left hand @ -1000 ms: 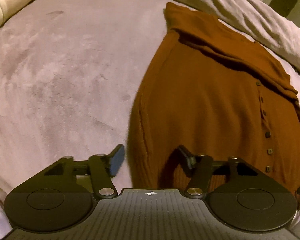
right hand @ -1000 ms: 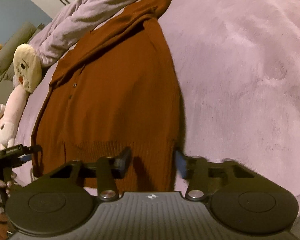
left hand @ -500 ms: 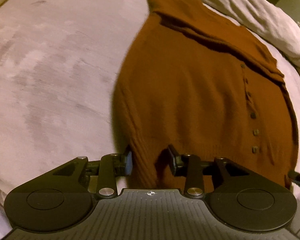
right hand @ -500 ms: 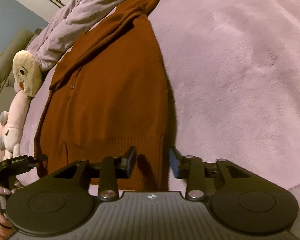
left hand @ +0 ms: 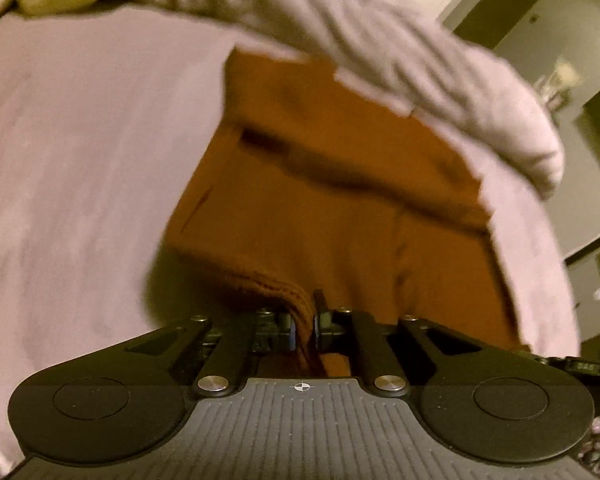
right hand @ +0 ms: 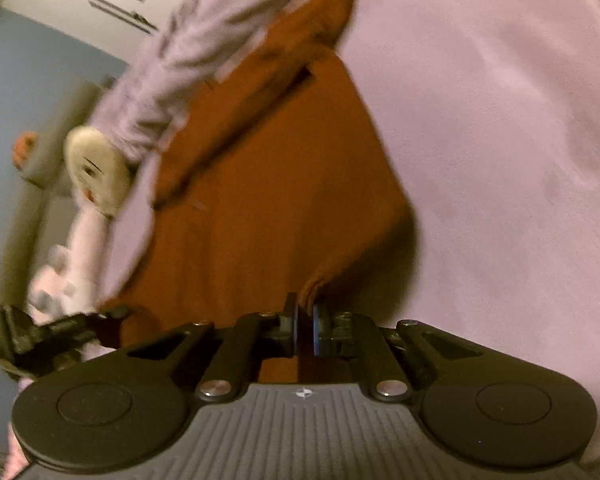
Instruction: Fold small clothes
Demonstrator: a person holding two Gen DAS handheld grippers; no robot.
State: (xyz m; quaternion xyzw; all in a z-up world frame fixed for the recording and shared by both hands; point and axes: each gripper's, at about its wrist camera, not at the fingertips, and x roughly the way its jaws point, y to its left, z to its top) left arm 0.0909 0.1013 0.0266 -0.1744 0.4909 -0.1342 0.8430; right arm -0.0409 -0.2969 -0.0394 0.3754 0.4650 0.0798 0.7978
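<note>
A rust-brown knit cardigan (left hand: 340, 216) lies on a mauve plush bed cover (left hand: 80, 160), its sleeves folded across the top. My left gripper (left hand: 303, 326) is shut on the ribbed hem at the near left corner and holds it lifted off the cover. In the right wrist view the cardigan (right hand: 268, 200) fills the middle, and my right gripper (right hand: 304, 330) is shut on the near right hem corner, also raised. The left gripper (right hand: 60, 332) shows at the lower left of that view. Both views are blurred by motion.
A rumpled grey-mauve duvet (left hand: 400, 64) lies along the far edge of the cardigan. Plush toys (right hand: 96, 168) sit at the bed's left side in the right wrist view. A blue wall (right hand: 28, 92) and dark room furniture lie beyond the bed.
Both grippers went from open at the hem corners to shut on them. The hem has come up off the cover and both cameras have tilted up.
</note>
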